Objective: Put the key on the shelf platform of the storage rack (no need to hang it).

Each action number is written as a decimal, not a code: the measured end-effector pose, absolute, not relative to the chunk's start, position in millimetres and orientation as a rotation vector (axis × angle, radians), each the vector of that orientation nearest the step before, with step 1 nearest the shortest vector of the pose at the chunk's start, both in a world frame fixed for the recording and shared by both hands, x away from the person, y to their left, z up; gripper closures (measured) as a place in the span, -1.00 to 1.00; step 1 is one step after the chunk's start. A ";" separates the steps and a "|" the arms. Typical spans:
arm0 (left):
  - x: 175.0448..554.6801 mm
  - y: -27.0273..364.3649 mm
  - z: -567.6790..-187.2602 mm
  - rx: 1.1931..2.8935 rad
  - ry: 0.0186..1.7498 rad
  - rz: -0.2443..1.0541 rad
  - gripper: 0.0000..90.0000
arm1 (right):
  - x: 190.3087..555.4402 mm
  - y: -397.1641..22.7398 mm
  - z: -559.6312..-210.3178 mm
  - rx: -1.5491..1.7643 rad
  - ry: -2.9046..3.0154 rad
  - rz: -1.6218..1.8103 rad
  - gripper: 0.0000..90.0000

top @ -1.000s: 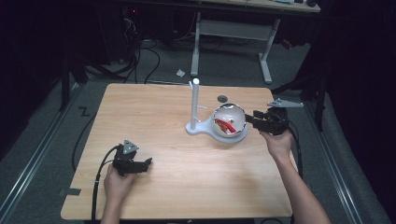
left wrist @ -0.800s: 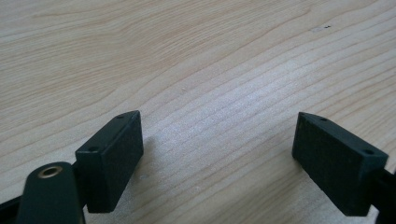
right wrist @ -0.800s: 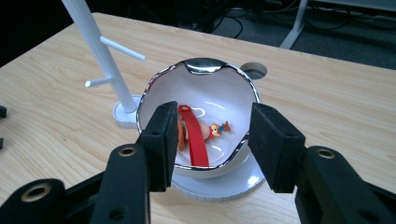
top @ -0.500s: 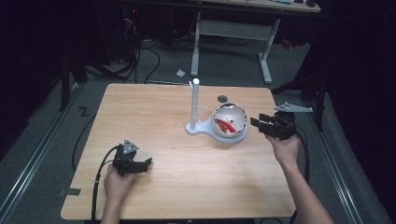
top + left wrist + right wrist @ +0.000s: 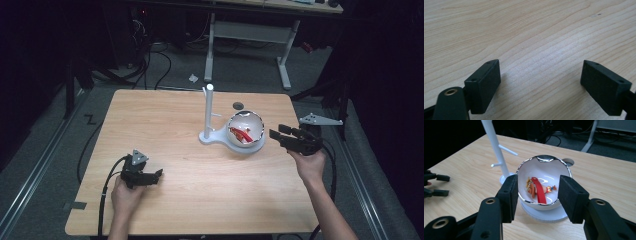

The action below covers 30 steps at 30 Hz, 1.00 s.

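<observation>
Right claw [image 5: 537,195], jaws just opening and empty, hangs beside the white bowl [image 5: 544,170] holding a red-ribboned keychain [image 5: 539,190] on the worktop [image 5: 165,115]; hanging it on the stand [image 5: 209,112] probably comes next. Left claw [image 5: 540,82] rests spread.

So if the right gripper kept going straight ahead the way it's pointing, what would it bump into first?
Most likely the white bowl with the red ribbon inside. The right gripper points straight at it with its jaws open and nothing between them, though how far off the bowl sits is hard to judge.
</observation>
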<state>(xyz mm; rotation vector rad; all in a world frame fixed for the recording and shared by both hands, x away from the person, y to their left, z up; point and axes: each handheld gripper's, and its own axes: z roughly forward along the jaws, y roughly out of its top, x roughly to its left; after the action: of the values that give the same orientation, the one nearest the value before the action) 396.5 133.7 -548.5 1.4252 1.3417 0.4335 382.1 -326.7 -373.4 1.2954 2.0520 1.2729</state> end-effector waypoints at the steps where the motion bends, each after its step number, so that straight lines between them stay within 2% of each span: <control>1: 396.5 133.7 -548.5 1.425 1.342 0.433 -0.63 | 380.3 -325.8 -372.4 1.286 2.055 1.269 0.13; 17: 396.5 133.6 -548.4 1.425 1.342 0.433 -0.63 | 346.9 -332.1 -380.9 1.270 2.039 1.320 0.12; 30: 396.6 133.7 -548.5 1.425 1.342 0.433 -0.63 | 335.7 -321.7 -389.6 1.243 2.051 1.349 0.12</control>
<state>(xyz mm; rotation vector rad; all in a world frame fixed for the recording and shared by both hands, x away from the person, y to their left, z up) 396.6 133.7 -548.5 1.4247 1.3417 0.4335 335.7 -321.7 -389.6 1.2427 2.0509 1.3491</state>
